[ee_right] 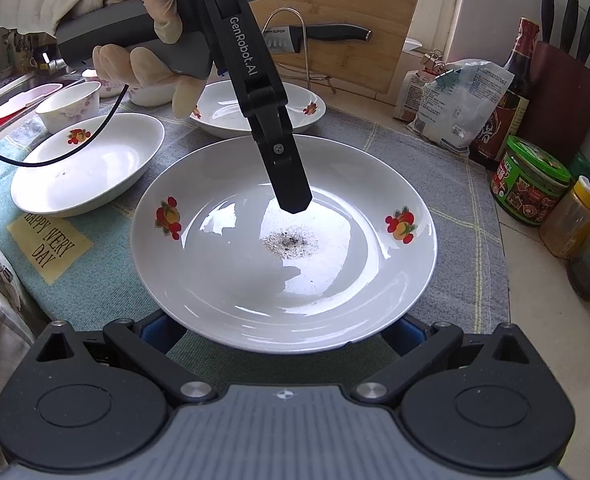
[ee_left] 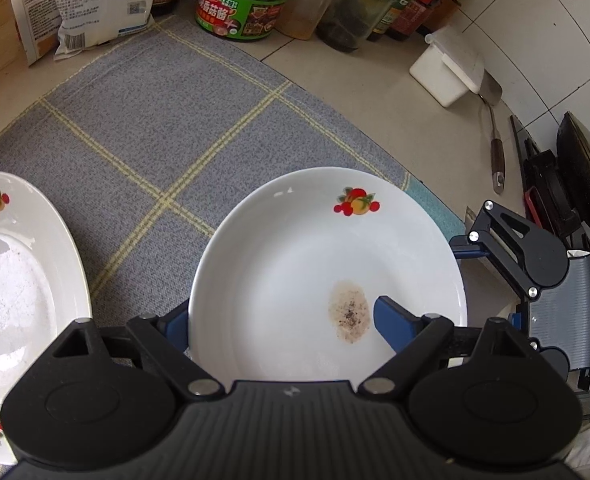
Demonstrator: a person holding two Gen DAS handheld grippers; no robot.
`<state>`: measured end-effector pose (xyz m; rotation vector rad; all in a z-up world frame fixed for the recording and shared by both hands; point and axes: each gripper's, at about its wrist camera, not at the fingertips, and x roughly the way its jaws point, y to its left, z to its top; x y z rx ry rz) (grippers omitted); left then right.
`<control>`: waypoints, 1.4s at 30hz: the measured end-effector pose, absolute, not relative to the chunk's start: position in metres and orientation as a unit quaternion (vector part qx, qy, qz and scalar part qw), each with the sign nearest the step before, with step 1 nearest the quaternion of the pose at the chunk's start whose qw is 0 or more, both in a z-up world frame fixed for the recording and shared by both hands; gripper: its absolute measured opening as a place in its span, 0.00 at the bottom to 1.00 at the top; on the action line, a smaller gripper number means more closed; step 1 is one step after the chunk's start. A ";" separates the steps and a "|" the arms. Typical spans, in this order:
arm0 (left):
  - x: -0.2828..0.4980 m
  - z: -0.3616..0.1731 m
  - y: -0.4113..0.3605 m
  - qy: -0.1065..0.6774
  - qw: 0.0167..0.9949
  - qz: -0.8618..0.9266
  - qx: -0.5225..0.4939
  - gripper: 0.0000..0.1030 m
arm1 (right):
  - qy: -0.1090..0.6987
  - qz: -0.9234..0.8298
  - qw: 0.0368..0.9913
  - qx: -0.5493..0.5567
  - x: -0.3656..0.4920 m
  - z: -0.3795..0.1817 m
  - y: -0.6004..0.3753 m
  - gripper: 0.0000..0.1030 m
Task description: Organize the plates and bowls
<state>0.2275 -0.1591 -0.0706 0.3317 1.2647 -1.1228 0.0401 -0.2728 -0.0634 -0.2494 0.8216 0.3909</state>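
- The left gripper (ee_left: 283, 320) straddled the near rim of the stained plate (ee_left: 327, 264), one blue finger inside, one outside; pads' contact couldn't be told.
- The plate sat on the cloth (ee_left: 167, 120), another plate (ee_left: 23, 264) at nine o'clock.
- The right gripper (ee_right: 283, 332) stood wide, empty, blue fingers flanking the rim.
- Judged step: picking up for stacking; next needs a firm pinch.

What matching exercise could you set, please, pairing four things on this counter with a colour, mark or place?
Things:
1. nearest plate
2. bowl
3. jar
4. knife

Descriptions:
A. green lid
B. pink flowers on its side
C. by the wire rack, in front of the wooden board
D. dark speckled stain in its middle

Pairs: 1-D, 2-B, 3-A, 4-C.
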 end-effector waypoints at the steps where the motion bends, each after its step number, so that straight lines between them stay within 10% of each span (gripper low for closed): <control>1: 0.228 -0.070 -0.161 0.556 0.654 -0.493 0.145 0.87 | 0.395 0.192 0.890 -0.122 0.043 -0.063 -0.276 1.00; 42: 0.312 -0.107 -0.246 0.527 0.696 -0.469 0.134 0.87 | 0.400 0.198 0.885 -0.129 0.146 -0.095 -0.358 1.00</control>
